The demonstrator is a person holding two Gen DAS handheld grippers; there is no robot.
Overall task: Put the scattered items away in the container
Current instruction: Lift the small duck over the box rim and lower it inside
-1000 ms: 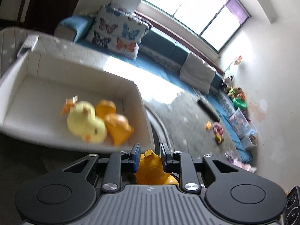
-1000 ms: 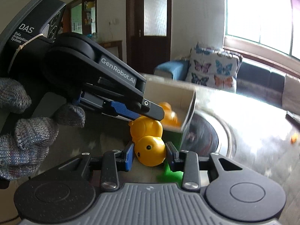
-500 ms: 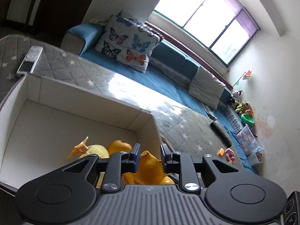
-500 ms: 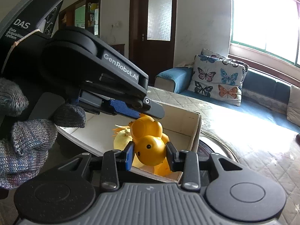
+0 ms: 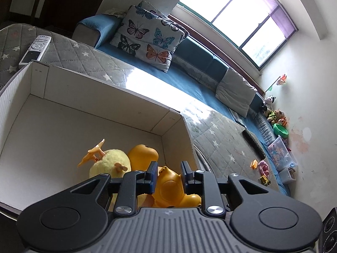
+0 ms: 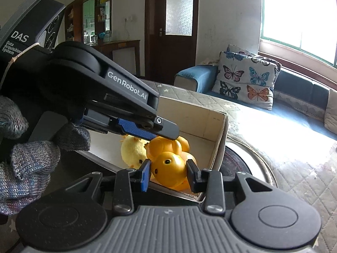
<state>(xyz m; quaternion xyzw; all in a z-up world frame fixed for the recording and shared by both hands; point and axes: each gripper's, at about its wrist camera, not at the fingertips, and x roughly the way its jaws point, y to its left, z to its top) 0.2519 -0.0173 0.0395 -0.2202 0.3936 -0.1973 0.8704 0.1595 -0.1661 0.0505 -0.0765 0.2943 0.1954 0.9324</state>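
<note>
Orange plastic fills the gap between my left jaws: the left gripper [image 5: 168, 174] has a rubber duck [image 5: 170, 189] between its pads at the bottom centre of the left wrist view. The jaws are just beginning to part, yet the pads are against its sides. Its lower body is cut off by my own housing, so I cannot make out its head.

The duck hangs over the near right corner of the white cardboard box [image 5: 105, 92], which takes up the left half of that frame. Inside the box, just beyond the held duck, lie a pale yellow plush chick [image 5: 109, 164] and another orange duck [image 5: 142, 154], both partly hidden behind my fingers. A small orange shape at the chick's upper left is too unclear to name.

My right gripper [image 6: 168, 171] is clamped fully on a second rubber duck's head [image 6: 168, 166], bottom centre of the right wrist view, above the box's near edge. Its body is hidden below the jaws.

A gloved hand [image 6: 23, 160] at the left edge of that view holds the left gripper.

A remote control [image 5: 34, 49] lies on the quilted grey surface [image 5: 88, 61] at upper left, just beyond the box.
</note>
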